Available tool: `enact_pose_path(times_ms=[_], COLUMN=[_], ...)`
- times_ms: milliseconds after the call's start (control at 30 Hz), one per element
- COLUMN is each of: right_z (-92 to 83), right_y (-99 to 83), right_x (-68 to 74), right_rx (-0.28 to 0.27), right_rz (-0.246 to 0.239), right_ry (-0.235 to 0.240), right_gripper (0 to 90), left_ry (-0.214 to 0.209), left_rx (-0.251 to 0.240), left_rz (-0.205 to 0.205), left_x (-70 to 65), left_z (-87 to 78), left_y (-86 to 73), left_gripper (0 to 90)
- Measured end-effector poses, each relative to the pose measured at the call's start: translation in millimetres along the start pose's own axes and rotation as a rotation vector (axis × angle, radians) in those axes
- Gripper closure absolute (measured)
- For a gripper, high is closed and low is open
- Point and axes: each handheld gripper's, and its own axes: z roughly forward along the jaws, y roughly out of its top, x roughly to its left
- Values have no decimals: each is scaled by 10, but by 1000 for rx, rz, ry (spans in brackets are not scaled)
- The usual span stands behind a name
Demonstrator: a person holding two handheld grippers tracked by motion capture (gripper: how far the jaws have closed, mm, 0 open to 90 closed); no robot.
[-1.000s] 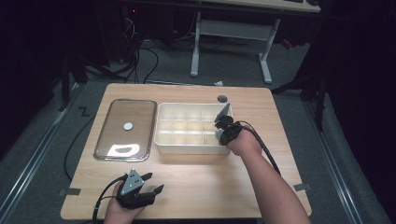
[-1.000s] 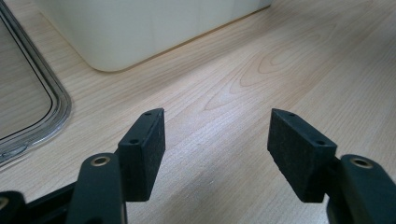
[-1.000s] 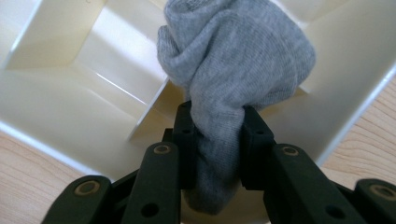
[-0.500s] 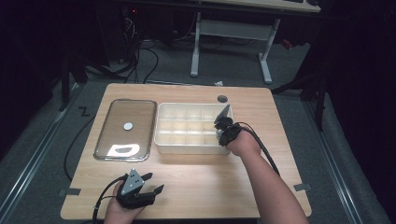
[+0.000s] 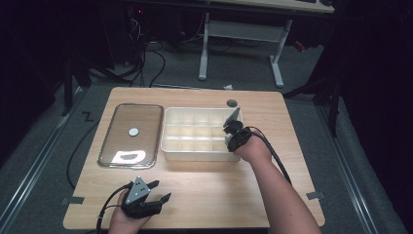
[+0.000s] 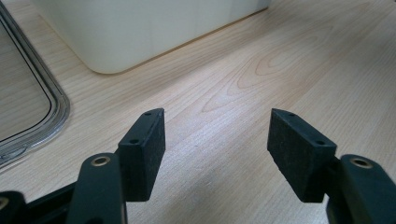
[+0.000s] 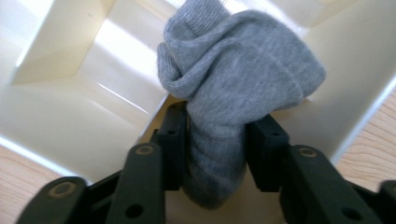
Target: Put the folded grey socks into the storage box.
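Holding a grey sock (image 7: 233,88), the right gripper (image 7: 215,140) hangs right over the box (image 5: 195,148); left gripper (image 6: 217,154) waits, jaws apart.

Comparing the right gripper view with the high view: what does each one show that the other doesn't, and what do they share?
Right gripper view: a grey sock clamped between the jaws over a compartment. High view: the clear lid lying left of the box, the left gripper open near the table's front edge, and the floor behind. Both: the cream divided box, the wooden table, and the right gripper.

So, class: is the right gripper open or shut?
Shut on the grey sock: the right gripper has both jaws pressing the bunched fabric, above the cream divided box.
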Motion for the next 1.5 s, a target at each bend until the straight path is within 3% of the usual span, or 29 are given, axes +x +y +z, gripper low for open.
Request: enact_pose_path(times_ms=[300, 500, 567, 633, 667, 700, 1033, 1267, 1333, 1400, 1500], right_z=[-144, -288, -357, -429, -460, -476, -144, -51, -97, -176, -318], right_y=[-36, -66, -74, -84, -83, -79, -31, -57, -72, -80, -67], right_x=[-42, -59, -58, -40, -51, -52, -53, -69, -51, -56, -74], right_rx=[-51, -99, -118, -142, -163, -167, -35, -40, -38, -64, -122], right_rz=[8, 13, 7, 9, -12, -16, -6, -3, 4, -6, 21], right_ry=[20, 30, 36, 25, 20, 14, 20, 33, 31, 29, 27], right_gripper=[552, 575, 633, 779, 862, 900, 900, 900, 889, 879, 862], left_ry=[-3, 1, 2, 0, -2, -2, -1, -8, -5, -7, -11], left_rx=[4, 1, 1, 8, 11, 12, 11, 18, 18, 21, 26], left_rz=[2, 3, 3, 9, 10, 12, 9, 9, 11, 10, 17], left_x=[-10, -14, -15, -17, -21, -25, -17, -14, -17, -25, -39], left_z=[9, 10, 16, 21, 24, 27, 31, 36, 43, 52, 56], left_y=[-1, 0, -2, -4, -5, -5, -10, -10, -13, -16, -17], left_gripper=[377, 379, 380, 380, 380, 380, 380, 380, 380, 380, 380])
